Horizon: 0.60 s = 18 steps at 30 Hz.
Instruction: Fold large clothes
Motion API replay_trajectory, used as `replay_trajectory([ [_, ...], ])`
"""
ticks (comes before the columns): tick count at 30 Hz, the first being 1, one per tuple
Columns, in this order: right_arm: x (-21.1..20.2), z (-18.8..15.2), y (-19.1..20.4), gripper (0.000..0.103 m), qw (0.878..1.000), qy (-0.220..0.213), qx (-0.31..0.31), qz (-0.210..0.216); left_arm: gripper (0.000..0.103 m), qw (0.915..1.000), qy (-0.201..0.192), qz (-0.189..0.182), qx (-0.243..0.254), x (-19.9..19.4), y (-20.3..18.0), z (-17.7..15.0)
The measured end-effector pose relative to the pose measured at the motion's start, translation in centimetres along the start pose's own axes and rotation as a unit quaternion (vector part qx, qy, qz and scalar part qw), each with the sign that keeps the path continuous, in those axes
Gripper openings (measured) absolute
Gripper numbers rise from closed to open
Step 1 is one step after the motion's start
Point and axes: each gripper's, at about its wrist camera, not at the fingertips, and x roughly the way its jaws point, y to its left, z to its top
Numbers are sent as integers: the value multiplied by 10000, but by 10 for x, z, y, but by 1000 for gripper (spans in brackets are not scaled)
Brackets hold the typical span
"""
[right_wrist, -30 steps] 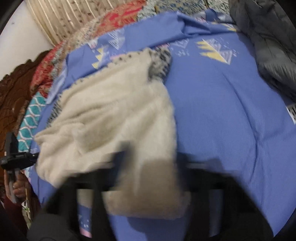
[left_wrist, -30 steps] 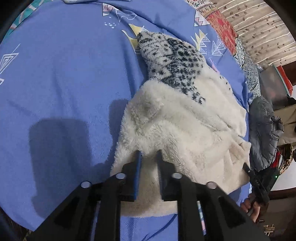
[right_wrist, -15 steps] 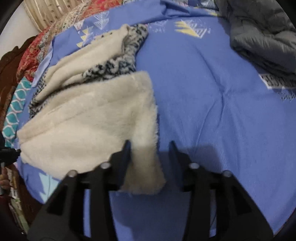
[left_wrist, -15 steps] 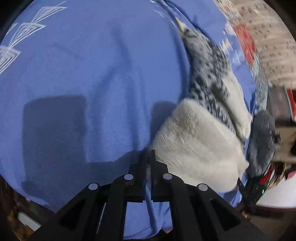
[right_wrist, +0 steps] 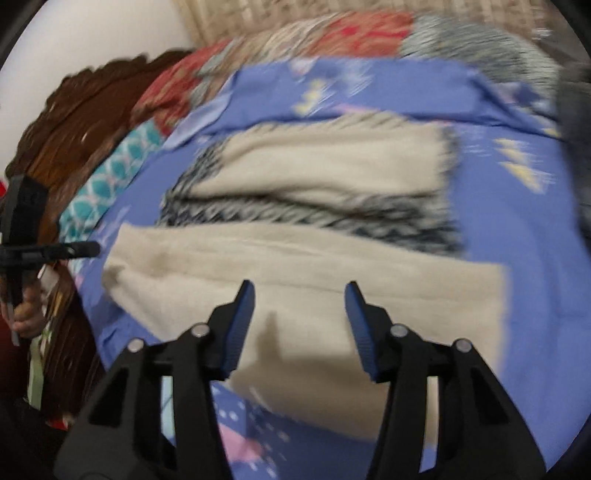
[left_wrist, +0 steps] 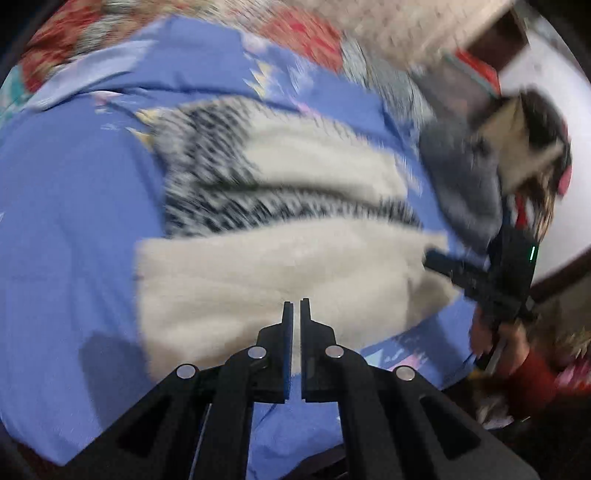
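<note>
A large cream fleece garment [left_wrist: 280,273] with a black-and-white knit outer side [left_wrist: 207,177] lies folded on the blue bedspread [left_wrist: 66,206]. It also shows in the right wrist view [right_wrist: 314,266]. My left gripper [left_wrist: 296,306] is shut and empty, held just above the garment's near edge. My right gripper [right_wrist: 299,291] is open and empty above the near cream fold; it also shows in the left wrist view [left_wrist: 443,262] at the garment's right end. Both views are motion-blurred.
A grey padded jacket [left_wrist: 465,177] lies at the right of the bed. Patterned red and grey quilts [right_wrist: 354,33] lie at the back. A dark carved wooden headboard [right_wrist: 74,122] stands at the left in the right wrist view.
Both grippers have let go of the garment and pulled back from it. The cream half now lies folded over toward the near side. The right jaws have opened wider.
</note>
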Motion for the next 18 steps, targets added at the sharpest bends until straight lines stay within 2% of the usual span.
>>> replay_trajectory([
  [2, 24, 8, -8, 47, 9996, 176, 193, 46, 25, 9996, 213, 87, -153, 29, 13, 3],
  [4, 46, 9, -24, 46, 9973, 440, 473, -337, 25, 9973, 345, 538, -365, 50, 37, 4],
  [5, 55, 9, -32, 42, 9953, 625, 635, -388, 25, 9952, 489, 578, -616, 63, 55, 5],
  [6, 53, 11, -39, 42, 9942, 644, 840, -170, 25, 9928, 560, 236, -1029, 68, 69, 5],
  [8, 38, 22, -35, 42, 9951, 702, 682, 141, 25, 9905, 529, -42, -1271, 55, 71, 8],
  [9, 23, 29, -33, 42, 9961, 597, 552, 350, 25, 9913, 500, -123, -1213, 48, 68, 9],
  [10, 11, 39, -34, 43, 9967, 477, 431, 496, 25, 9926, 371, -367, -1097, 31, 62, 14],
  [11, 0, 49, -35, 43, 9973, 373, 317, 548, 25, 9931, 204, -610, -982, 14, 57, 22],
  [12, -14, 71, -39, 45, 9988, 178, 130, 428, 25, 9940, 11, -689, -854, -2, 54, 36],
  [13, -19, 89, -42, 47, 9997, 66, 48, 251, 25, 9952, -132, -600, -756, -12, 52, 48],
  [15, -17, 128, -57, 59, 9999, -139, 16, -83, 28, 9977, -399, -188, -520, -24, 48, 95],
  [18, 16, 196, -88, 69, 9994, -168, 253, -172, 41, 9980, -516, 292, -199, -12, 43, 162],
])
